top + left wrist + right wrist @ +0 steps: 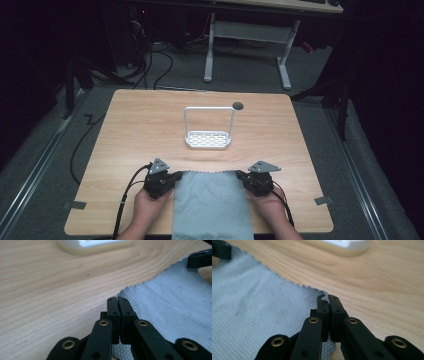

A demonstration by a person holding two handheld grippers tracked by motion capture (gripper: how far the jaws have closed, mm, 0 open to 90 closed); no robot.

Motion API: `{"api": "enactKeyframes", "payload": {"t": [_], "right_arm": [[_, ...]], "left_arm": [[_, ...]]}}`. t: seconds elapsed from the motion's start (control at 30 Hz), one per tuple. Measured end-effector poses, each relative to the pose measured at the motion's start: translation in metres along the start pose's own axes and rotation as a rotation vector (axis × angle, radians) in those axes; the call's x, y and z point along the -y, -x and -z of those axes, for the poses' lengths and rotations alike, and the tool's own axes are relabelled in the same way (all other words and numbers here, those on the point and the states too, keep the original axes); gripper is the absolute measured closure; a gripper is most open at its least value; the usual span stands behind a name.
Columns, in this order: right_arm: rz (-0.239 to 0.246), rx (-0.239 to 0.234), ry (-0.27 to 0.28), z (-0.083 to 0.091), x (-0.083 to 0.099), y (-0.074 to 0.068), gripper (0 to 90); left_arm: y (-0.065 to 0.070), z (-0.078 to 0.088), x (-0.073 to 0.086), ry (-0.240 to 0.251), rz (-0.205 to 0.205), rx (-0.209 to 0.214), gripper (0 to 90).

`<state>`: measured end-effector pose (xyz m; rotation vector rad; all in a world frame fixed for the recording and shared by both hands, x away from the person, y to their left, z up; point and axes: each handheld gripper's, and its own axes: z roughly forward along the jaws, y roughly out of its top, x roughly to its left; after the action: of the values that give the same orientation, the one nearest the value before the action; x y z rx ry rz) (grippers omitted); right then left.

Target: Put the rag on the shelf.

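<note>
I see a pale wooden table (pixel 150 130) across the middle of the high view, with a grey woven cloth (pixel 212 205) lying flat at its bottom centre and a small white rack (pixel 208 139) with a tall wire handle just above, apart from it. My left gripper (pixel 175 176) pinches the cloth's upper left corner, jaws closed on the fabric. My right gripper (pixel 241 175) sits at the upper right corner, jaws pressed together, seemingly catching the edge.

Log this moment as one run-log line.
left claw: shut on cloth far-left corner | right claw: shut on far-right corner | cloth: flat on table | rack: untouched
</note>
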<state>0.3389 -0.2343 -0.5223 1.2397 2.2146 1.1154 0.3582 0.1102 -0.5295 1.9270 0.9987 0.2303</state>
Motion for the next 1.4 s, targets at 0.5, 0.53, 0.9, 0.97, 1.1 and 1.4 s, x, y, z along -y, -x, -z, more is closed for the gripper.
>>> {"api": "enactKeyframes", "payload": {"t": [0.5,0.53,0.9,0.97,1.1,1.4], "right_arm": [[0.021,0.005,0.231,0.042,-0.026,-0.013,89.2],[0.032,0.005,0.257,0.048,-0.033,-0.013,89.2],[0.016,0.014,0.369,0.062,-0.067,-0.004,89.2],[0.016,0.020,0.381,0.064,-0.073,-0.002,89.2],[0.016,0.027,0.411,0.069,-0.085,0.002,89.2],[0.003,0.040,0.454,0.073,-0.102,0.010,89.2]], "left_arm": [[0.021,0.042,-0.032,0.243,-0.065,0.009,89.4],[0.022,0.044,-0.035,0.249,-0.073,0.010,89.4],[0.026,0.053,-0.076,0.359,-0.104,0.003,89.4],[0.025,0.055,-0.084,0.371,-0.116,-0.007,89.4],[0.023,0.057,-0.096,0.409,-0.116,-0.009,89.5],[0.012,0.063,-0.117,0.451,-0.126,-0.036,89.4]]}}
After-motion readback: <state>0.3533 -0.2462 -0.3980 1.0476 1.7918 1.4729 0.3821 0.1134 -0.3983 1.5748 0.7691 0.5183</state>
